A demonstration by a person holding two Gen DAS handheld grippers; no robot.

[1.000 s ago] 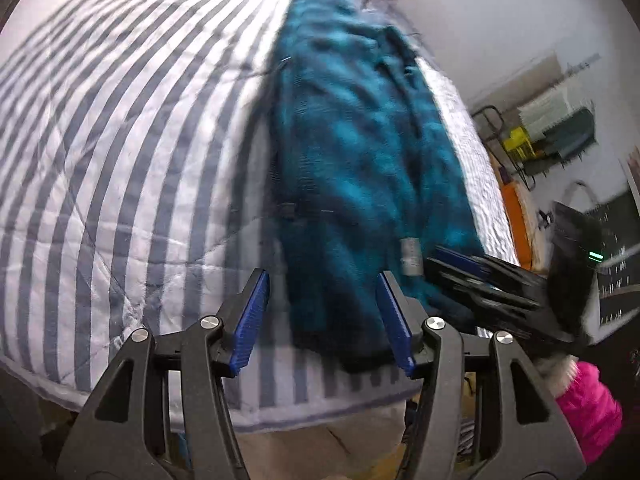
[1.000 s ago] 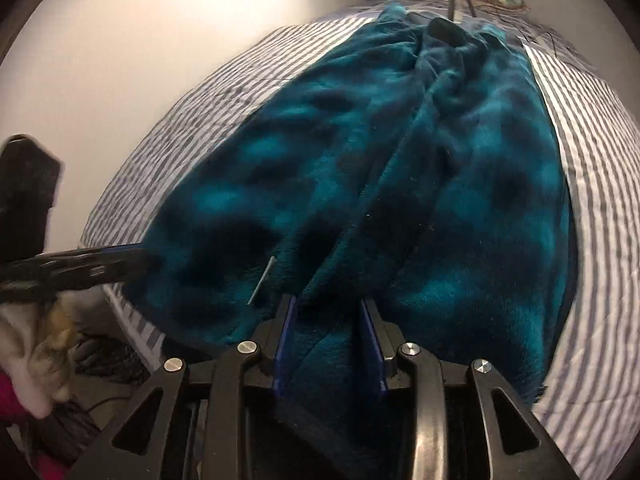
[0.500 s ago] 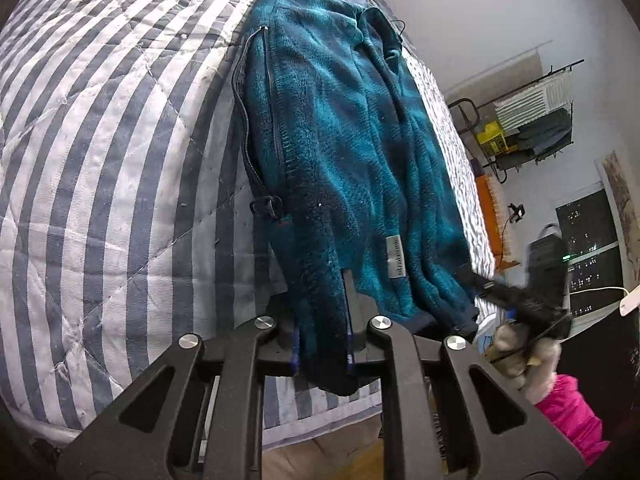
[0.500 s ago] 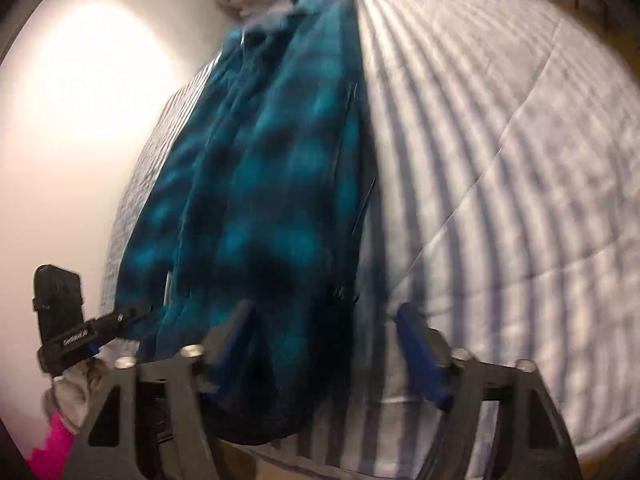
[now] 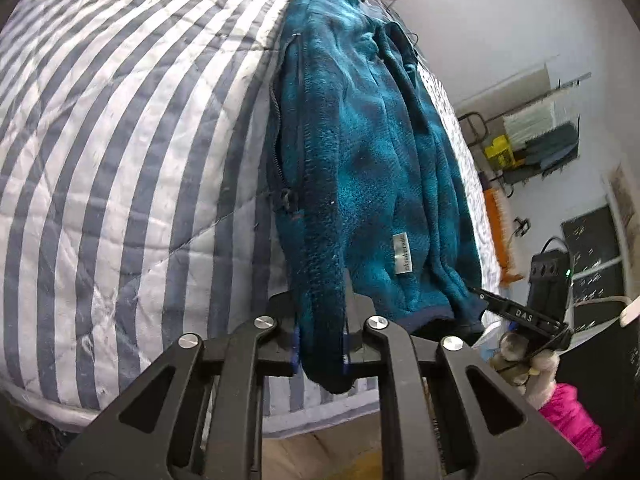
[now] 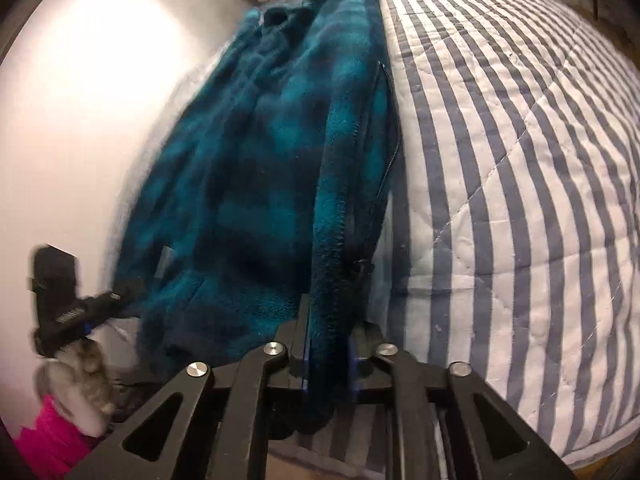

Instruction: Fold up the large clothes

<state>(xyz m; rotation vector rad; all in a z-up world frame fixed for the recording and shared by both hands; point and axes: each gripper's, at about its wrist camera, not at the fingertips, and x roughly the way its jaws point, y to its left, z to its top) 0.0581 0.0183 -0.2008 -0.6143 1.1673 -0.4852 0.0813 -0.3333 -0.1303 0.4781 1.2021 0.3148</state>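
Left tongs (image 5: 320, 344) and right tongs (image 6: 328, 364) both clench the teal fleece jacket's (image 5: 360, 152) hem at the bed's (image 5: 120, 160) near edge; lift evenly, keeping hem taut.

Teal fleece jacket (image 5: 360, 152), dark blotchy check.
Grey-and-white striped quilt (image 5: 120, 140) at 9 o'clock; black grippers with blue pads (image 6: 306, 356); pink sleeve (image 5: 572, 416) at 4 o'clock; yellow box (image 5: 500, 152) at 2 o'clock.
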